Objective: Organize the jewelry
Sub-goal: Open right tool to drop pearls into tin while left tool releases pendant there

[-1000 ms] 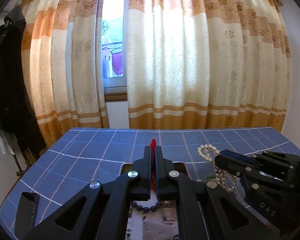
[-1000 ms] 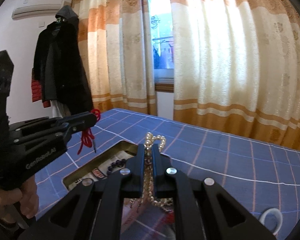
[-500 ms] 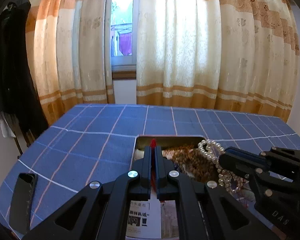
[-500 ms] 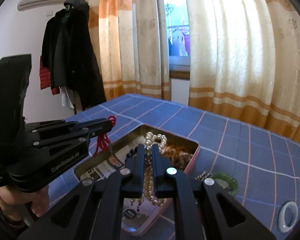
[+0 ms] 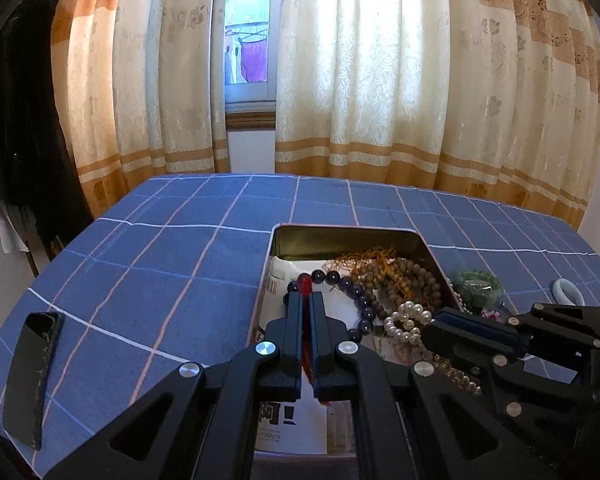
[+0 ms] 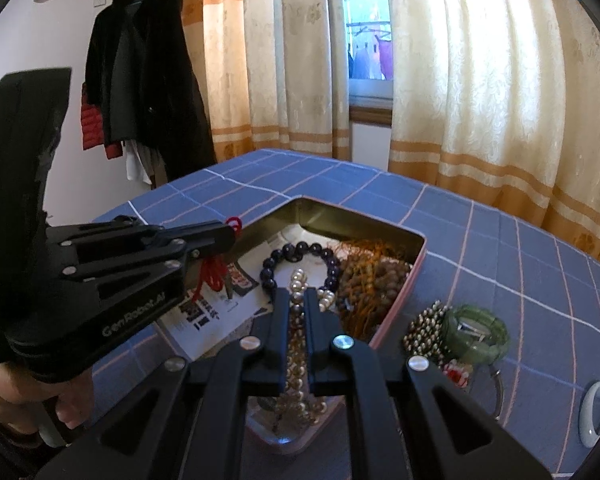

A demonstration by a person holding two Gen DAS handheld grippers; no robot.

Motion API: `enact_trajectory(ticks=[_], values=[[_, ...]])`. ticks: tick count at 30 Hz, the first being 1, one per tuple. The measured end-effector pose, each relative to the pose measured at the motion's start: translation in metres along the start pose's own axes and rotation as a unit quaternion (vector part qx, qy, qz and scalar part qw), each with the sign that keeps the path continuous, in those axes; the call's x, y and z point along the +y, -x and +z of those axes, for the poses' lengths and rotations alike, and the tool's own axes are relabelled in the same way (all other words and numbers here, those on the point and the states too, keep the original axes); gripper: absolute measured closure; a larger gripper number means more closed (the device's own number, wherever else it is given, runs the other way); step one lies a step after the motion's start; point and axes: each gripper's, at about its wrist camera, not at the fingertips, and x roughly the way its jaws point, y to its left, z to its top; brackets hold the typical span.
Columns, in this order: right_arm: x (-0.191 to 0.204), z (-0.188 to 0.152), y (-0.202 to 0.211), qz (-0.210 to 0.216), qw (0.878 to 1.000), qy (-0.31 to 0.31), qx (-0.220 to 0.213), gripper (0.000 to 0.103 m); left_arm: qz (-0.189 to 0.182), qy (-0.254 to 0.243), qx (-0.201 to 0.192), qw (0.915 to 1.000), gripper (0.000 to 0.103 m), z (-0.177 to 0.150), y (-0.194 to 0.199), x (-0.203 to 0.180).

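Pearl necklace (image 6: 298,280) and red cord (image 6: 212,274) hang over open tin (image 6: 418,258).

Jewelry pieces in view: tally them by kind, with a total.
Bead strings in the pink metal tin: 2, dark purple bead bracelet, brown wooden bead string
Gripper-held strands: 2, white pearl necklace, red cord
On the cloth: 3, metallic bead bracelet, green jade bracelet, white bangle
Total: 7
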Motion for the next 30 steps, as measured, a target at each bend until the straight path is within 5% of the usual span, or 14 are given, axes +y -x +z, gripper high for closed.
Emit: enact_trajectory(ticks=[22,23,24,26,30], values=[[-0.009,-0.002,-0.015,0.003,0.999,-0.018,0.042,0.089,-0.02,0.013,0.063,0.9977,0.098,-0.01,-0.017,0.001],[-0.01,-0.002,-0.016,0.001,0.999,-0.02,0.044,0.078,-0.018,0.011,0.062,0.9979,0.094,-0.011,-0.016,0.0],[-0.011,-0.002,-0.015,0.002,0.999,-0.023,0.043,0.064,-0.017,0.008,0.061,0.998,0.078,-0.011,-0.016,-0.002],[-0.015,-0.002,-0.012,0.007,0.999,-0.03,0.032,0.062,-0.014,0.017,0.06,0.998,0.059,-0.011,-0.015,0.002],[-0.018,-0.004,-0.004,0.005,0.999,-0.035,0.017,0.058,-0.034,0.032,0.064,0.9968,0.05,-0.01,-0.013,0.004]])
